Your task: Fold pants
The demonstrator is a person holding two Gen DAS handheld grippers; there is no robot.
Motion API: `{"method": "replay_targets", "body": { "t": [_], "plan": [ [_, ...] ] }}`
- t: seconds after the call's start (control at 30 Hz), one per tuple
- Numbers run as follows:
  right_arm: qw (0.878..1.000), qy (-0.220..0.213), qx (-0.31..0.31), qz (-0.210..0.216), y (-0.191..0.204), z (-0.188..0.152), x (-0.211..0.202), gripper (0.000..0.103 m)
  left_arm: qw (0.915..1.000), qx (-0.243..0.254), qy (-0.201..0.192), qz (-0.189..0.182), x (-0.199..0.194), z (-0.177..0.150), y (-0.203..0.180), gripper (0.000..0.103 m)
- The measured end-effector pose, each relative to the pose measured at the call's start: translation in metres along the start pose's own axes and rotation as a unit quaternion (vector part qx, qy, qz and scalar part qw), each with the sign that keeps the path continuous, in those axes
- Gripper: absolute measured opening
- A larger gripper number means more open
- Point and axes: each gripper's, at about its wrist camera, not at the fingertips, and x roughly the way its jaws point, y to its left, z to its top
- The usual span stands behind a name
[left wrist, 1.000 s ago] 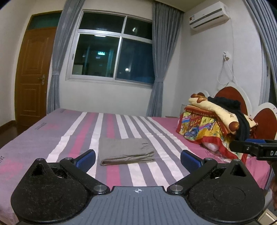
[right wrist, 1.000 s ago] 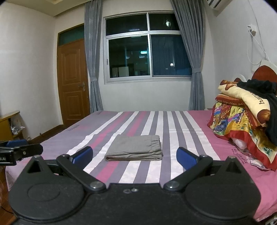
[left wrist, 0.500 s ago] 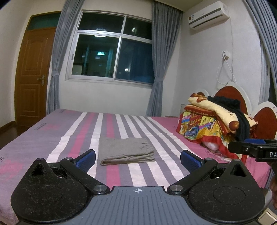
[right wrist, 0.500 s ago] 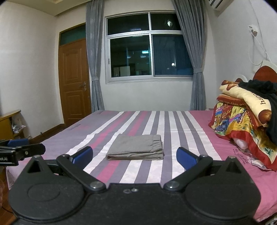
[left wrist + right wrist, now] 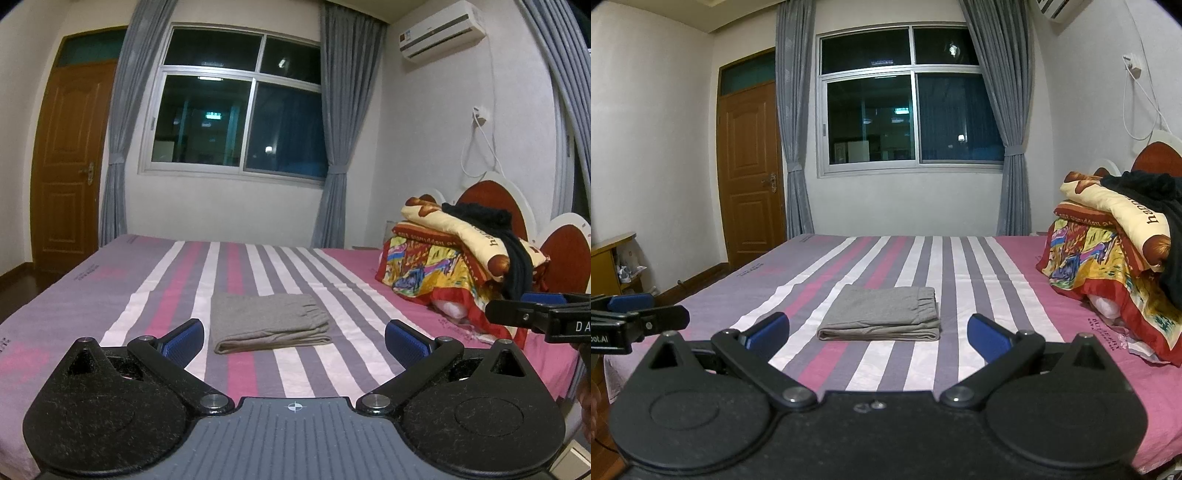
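Grey pants [image 5: 269,322] lie folded into a neat rectangle on the striped bed [image 5: 110,295]; they also show in the right wrist view [image 5: 881,313]. My left gripper [image 5: 294,341] is open and empty, held back from the bed's near edge, apart from the pants. My right gripper [image 5: 878,334] is open and empty too, also short of the pants. Each gripper shows at the edge of the other's view: the right one [image 5: 535,317], the left one [image 5: 639,321].
A pile of colourful quilts with dark clothing on top [image 5: 461,258] sits at the bed's right end by the headboard [image 5: 569,251]. A window with curtains [image 5: 912,99] and a wooden door [image 5: 750,173] are behind. A wooden cabinet [image 5: 609,262] stands left.
Both grippers have drifted only slightly; the view shifts a touch. The folded pants have not moved and both jaws stay open.
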Motion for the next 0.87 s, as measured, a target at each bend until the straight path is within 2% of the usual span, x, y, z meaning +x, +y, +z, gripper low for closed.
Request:
{"method": "replay_targets", "body": {
  "t": [0.5,0.67,0.87],
  "plan": [
    [1.0,0.001,-0.004,0.001,-0.007,0.001,0.001,0.103,1.0,0.007,0.001,-0.005,0.002,0.0,0.007,0.103],
    [1.0,0.001,-0.007,0.001,-0.009,0.002,0.001,0.103,0.9993,0.006,0.007,-0.036,0.003,0.003,0.013,0.103],
    [1.0,0.0,-0.009,0.002,-0.014,0.002,0.001,0.103,0.9993,0.019,-0.003,-0.033,0.0,0.004,0.017,0.103]
  ]
}}
